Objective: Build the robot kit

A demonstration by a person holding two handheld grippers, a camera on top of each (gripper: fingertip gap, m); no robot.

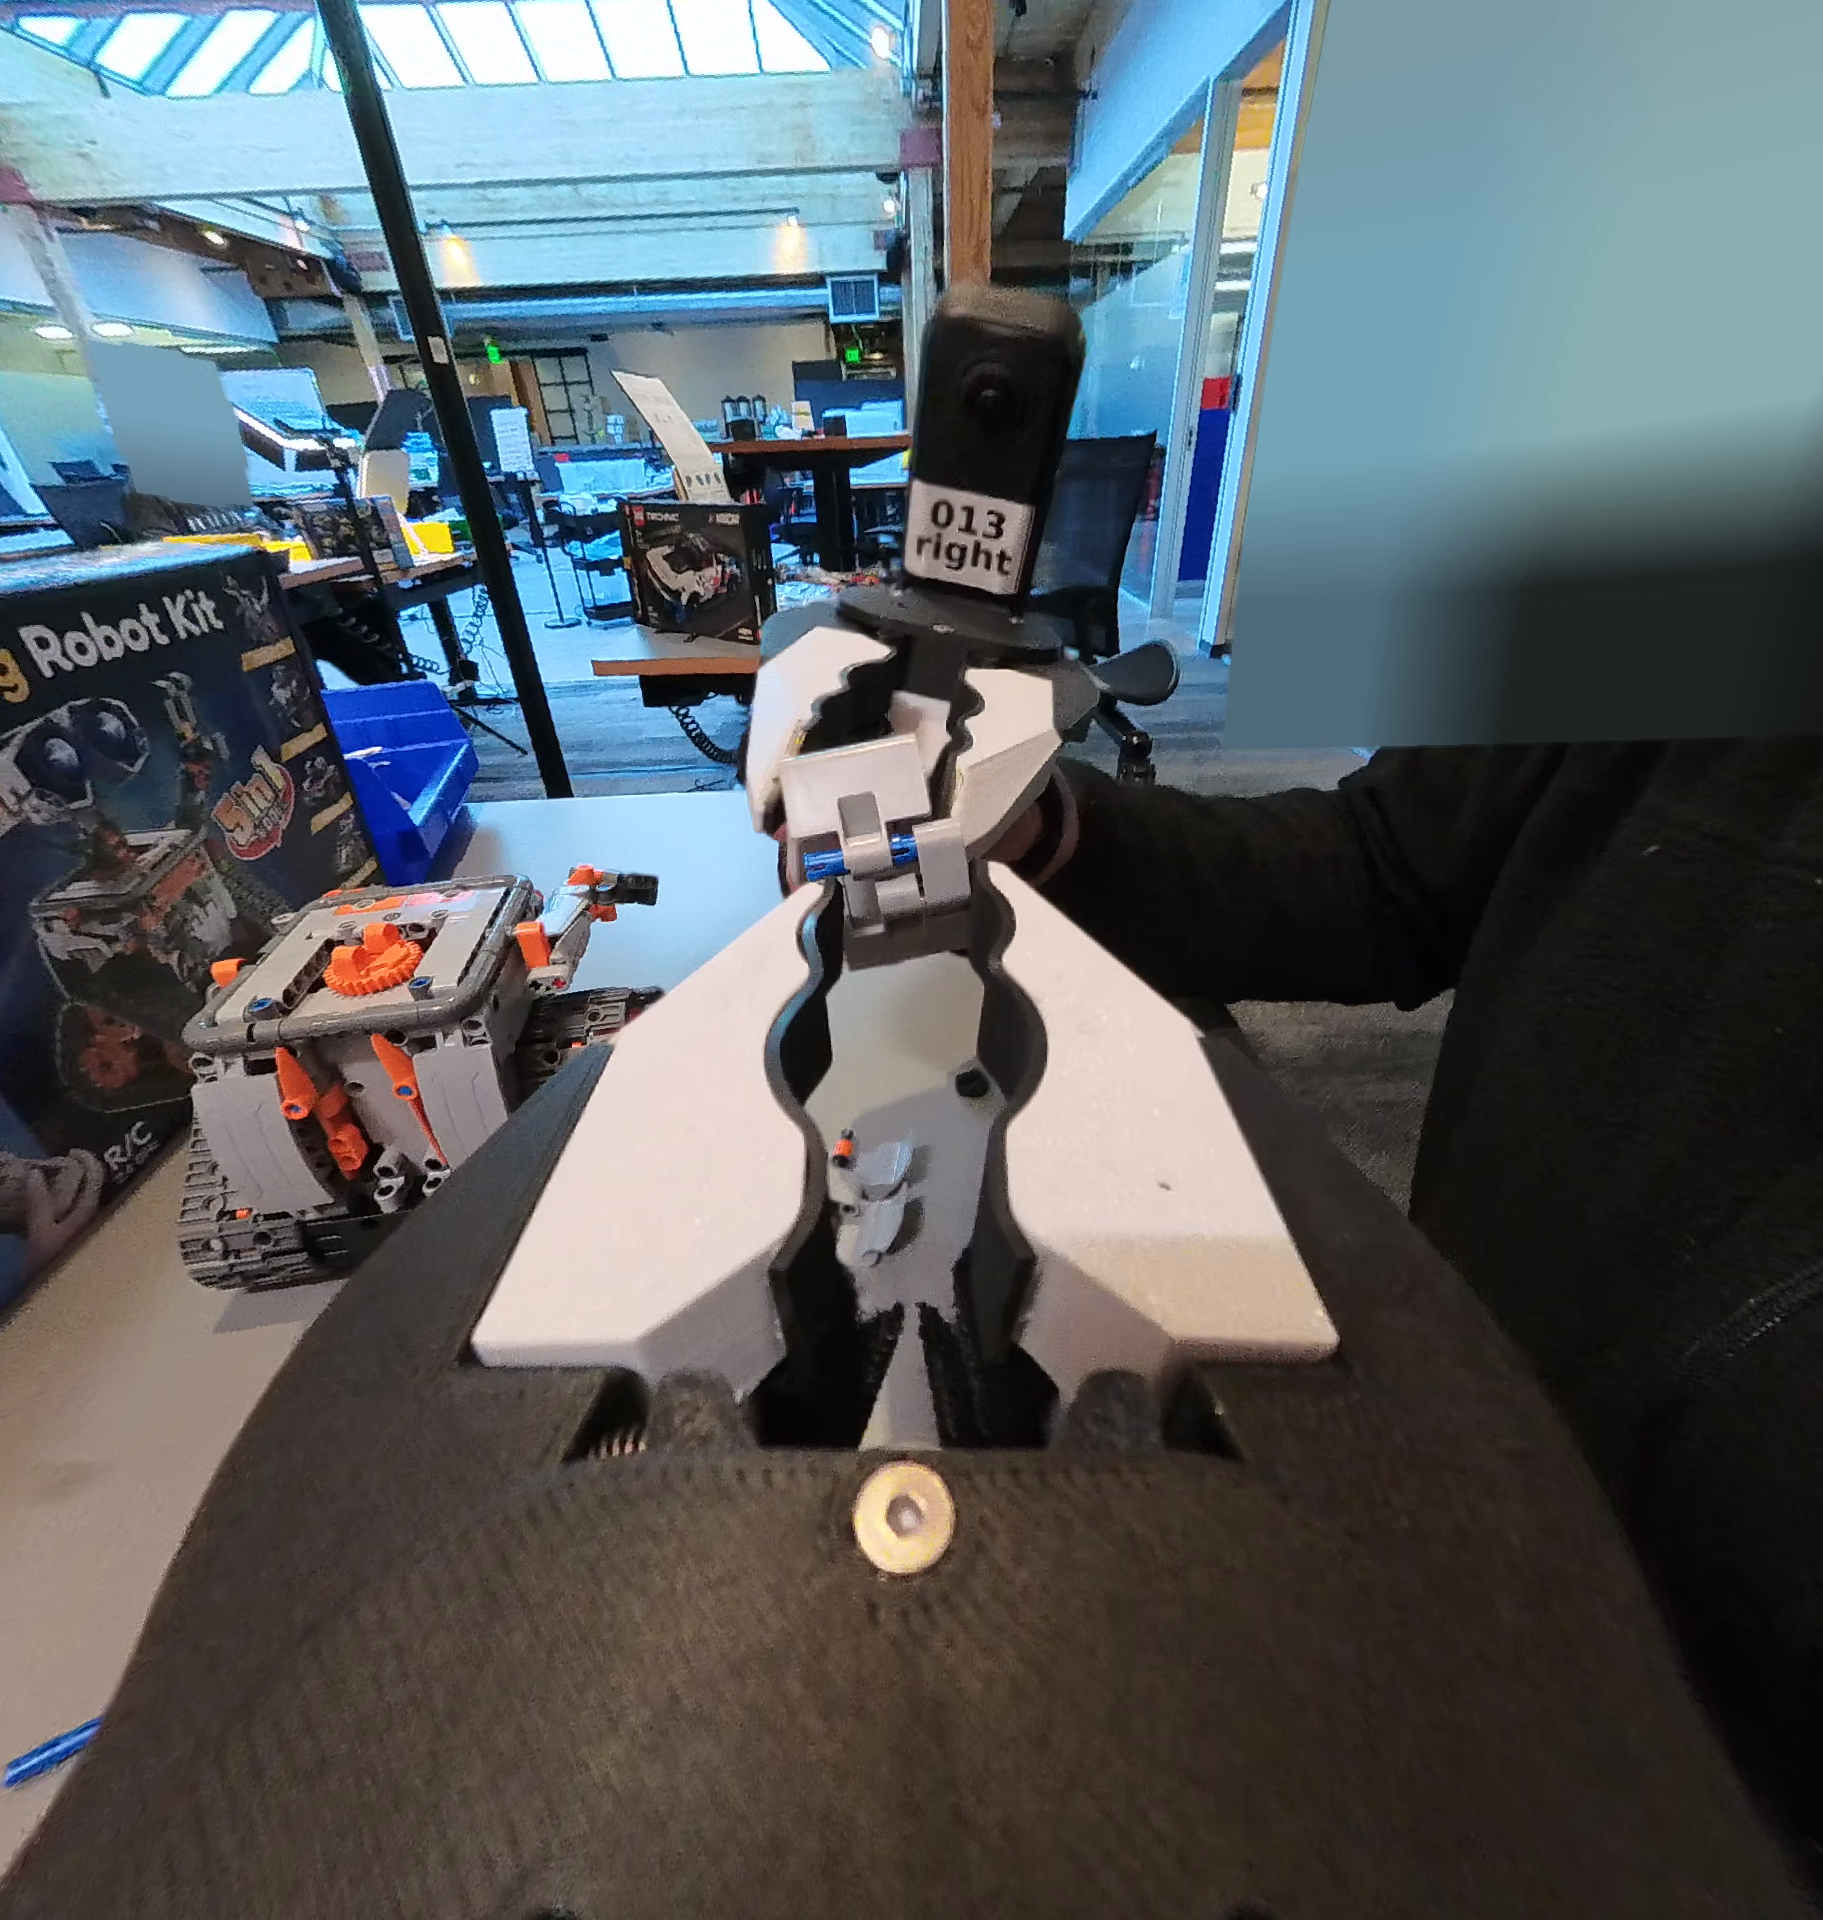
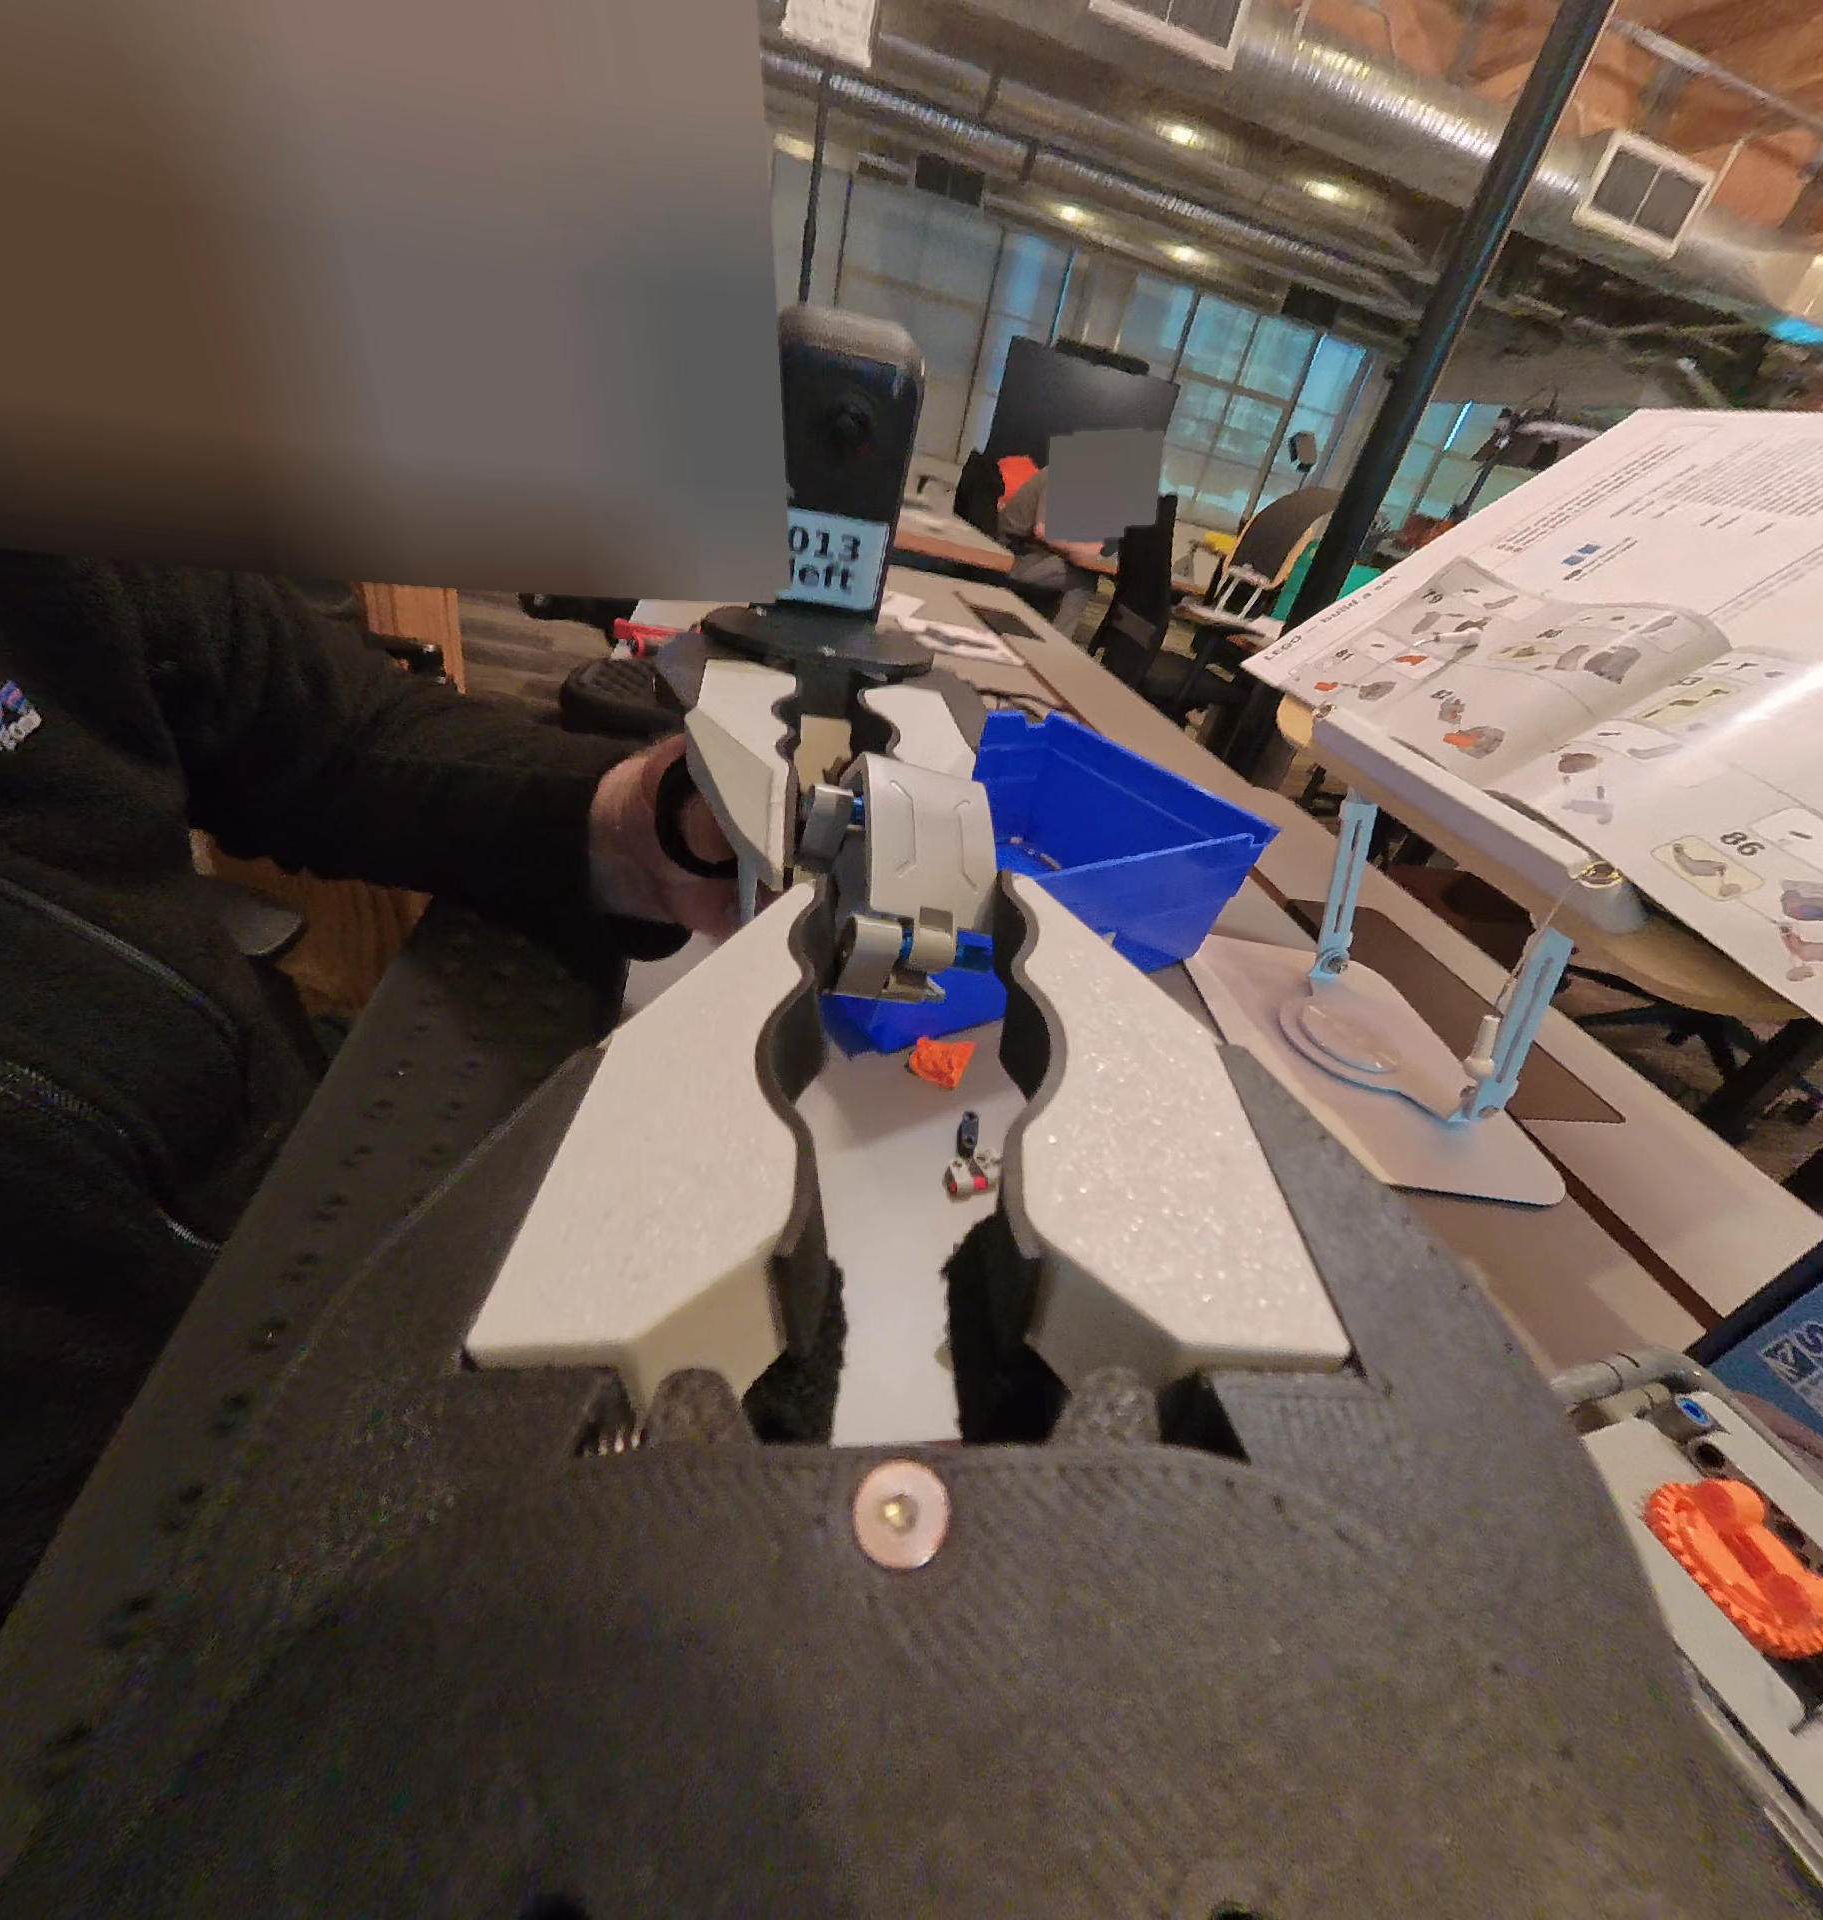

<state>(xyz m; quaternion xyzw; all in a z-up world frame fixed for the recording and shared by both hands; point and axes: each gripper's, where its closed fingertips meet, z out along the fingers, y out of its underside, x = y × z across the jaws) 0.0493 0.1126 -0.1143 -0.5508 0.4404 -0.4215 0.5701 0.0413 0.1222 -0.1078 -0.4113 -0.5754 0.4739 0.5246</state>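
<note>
My left gripper (image 1: 907,896) and my right gripper (image 2: 905,900) face each other above the table, tip to tip. Both are shut on one small grey brick assembly (image 1: 891,914) with blue pins, held in the air between them. In the right wrist view the assembly (image 2: 912,862) shows a curved light-grey panel, with the left gripper (image 2: 824,769) clamped on its far side. In the left wrist view the right gripper (image 1: 886,758) holds the white panel end. A person's hands in black sleeves hold both grippers.
A grey and orange tracked robot model (image 1: 367,1070) stands on the table at left, before its kit box (image 1: 107,831) and a blue bin (image 1: 398,758). Loose pieces (image 2: 974,1153) and an orange part (image 2: 938,1060) lie below. An open manual (image 2: 1613,665) rests on a stand at right. Only a small space, under 4 cm, lies between the two pairs of fingers.
</note>
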